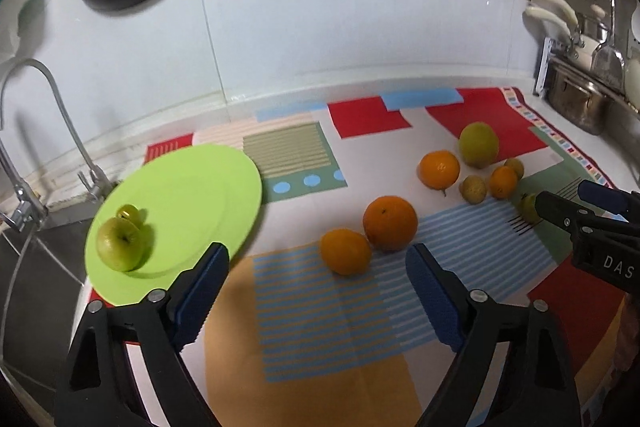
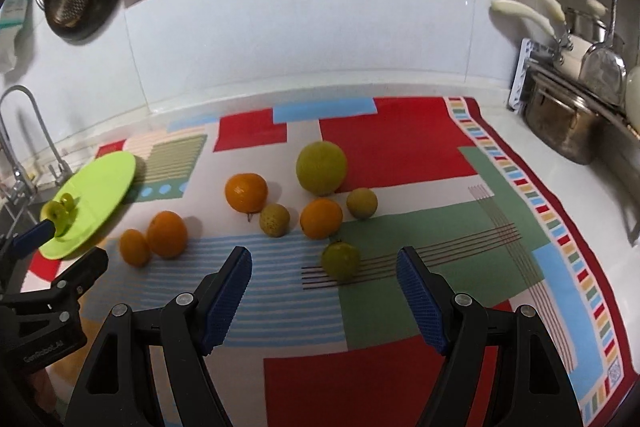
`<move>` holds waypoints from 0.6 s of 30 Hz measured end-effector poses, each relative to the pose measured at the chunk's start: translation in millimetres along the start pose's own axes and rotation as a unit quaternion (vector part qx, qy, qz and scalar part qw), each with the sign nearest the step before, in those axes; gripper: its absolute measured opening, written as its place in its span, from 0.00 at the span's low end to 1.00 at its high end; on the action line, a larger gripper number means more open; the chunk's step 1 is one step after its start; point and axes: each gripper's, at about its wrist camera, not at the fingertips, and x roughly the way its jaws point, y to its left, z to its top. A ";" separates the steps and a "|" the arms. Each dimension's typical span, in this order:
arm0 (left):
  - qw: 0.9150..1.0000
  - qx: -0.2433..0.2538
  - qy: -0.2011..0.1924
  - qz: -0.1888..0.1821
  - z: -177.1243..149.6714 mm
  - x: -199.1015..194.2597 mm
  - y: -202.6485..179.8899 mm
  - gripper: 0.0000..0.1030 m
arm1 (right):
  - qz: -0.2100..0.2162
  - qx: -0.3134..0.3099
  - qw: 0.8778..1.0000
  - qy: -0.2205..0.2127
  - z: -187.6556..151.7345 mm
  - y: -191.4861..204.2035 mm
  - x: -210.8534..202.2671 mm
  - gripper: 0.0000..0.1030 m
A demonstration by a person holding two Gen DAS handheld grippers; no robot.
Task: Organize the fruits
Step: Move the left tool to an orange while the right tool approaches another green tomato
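Both grippers stand empty with jaws apart. The left gripper (image 1: 316, 267) points at the smaller of two touching round oranges (image 1: 345, 251), which lies just ahead of its blue pads; the larger orange (image 1: 390, 223) sits at its 1 o'clock. The right gripper (image 2: 324, 267) points at a small green round fruit (image 2: 341, 259), which lies ahead between the lines of its two fingers, not yet touched.

The round lime-green plastic plate (image 1: 208, 187) lies at 9 o'clock on the patterned cloth (image 2: 400, 155), already holding a green apple (image 1: 120, 245) and a smaller green fruit (image 1: 128, 213). The remaining fruit clusters at 12 o'clock from the right gripper.

Judgement: the step in hand is an approach to grasp. For the left, centre the pads on the smaller orange alone, entering from the side away from its neighbour, or the larger will be knocked rolling. For the right, straddle the fruit's widest part and close gently; round fruit squirts out of an off-centre pinch.
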 end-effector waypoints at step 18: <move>0.998 0.005 0.035 -0.045 3.0 42.4 -5.8 0.57 | -0.017 0.013 0.999 0.046 -1.3 -7.3 43.5 0.56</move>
